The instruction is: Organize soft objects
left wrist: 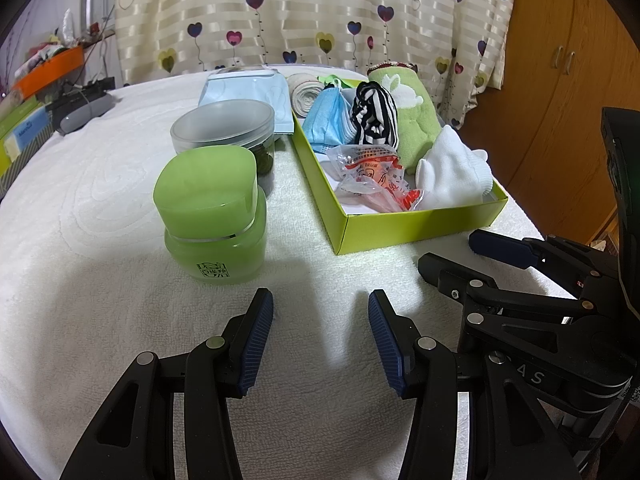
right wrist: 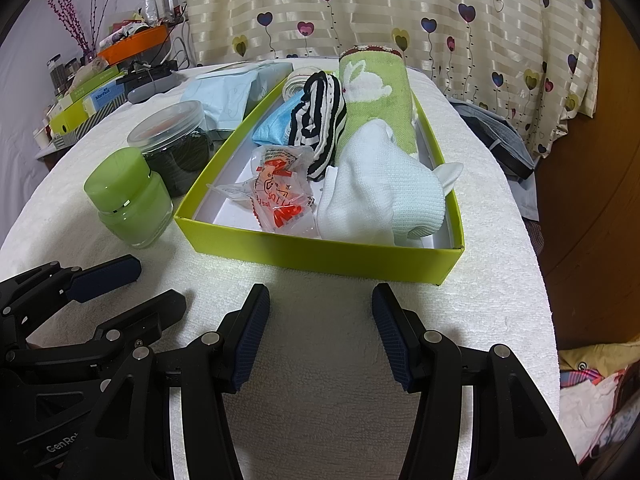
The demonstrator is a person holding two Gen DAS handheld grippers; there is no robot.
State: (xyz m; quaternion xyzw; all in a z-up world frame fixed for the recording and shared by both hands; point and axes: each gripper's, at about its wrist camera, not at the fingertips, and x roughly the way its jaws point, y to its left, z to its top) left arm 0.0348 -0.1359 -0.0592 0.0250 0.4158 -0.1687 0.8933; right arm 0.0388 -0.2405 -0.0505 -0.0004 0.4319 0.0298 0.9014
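A lime green box (left wrist: 400,228) (right wrist: 320,256) stands on the white towel-covered table. In it lie white socks (left wrist: 452,174) (right wrist: 376,196), a rolled green rabbit towel (left wrist: 408,108) (right wrist: 372,96), a black-and-white striped cloth (left wrist: 374,114) (right wrist: 322,120), a blue face mask (left wrist: 326,120) (right wrist: 274,128), a beige bandage roll (left wrist: 306,94) and clear packets with orange print (left wrist: 372,176) (right wrist: 276,192). My left gripper (left wrist: 320,320) hovers open over bare towel in front of the box, nothing between its fingers. My right gripper (right wrist: 320,316) is open too, just short of the box's near wall.
A green glass jar (left wrist: 212,216) (right wrist: 128,200) and a clear lidded jar (left wrist: 228,132) (right wrist: 172,144) stand left of the box. A pale blue pouch (left wrist: 244,88) (right wrist: 224,92) lies behind them. Cluttered shelf at far left, curtain behind, wooden cabinet (left wrist: 560,80) at right.
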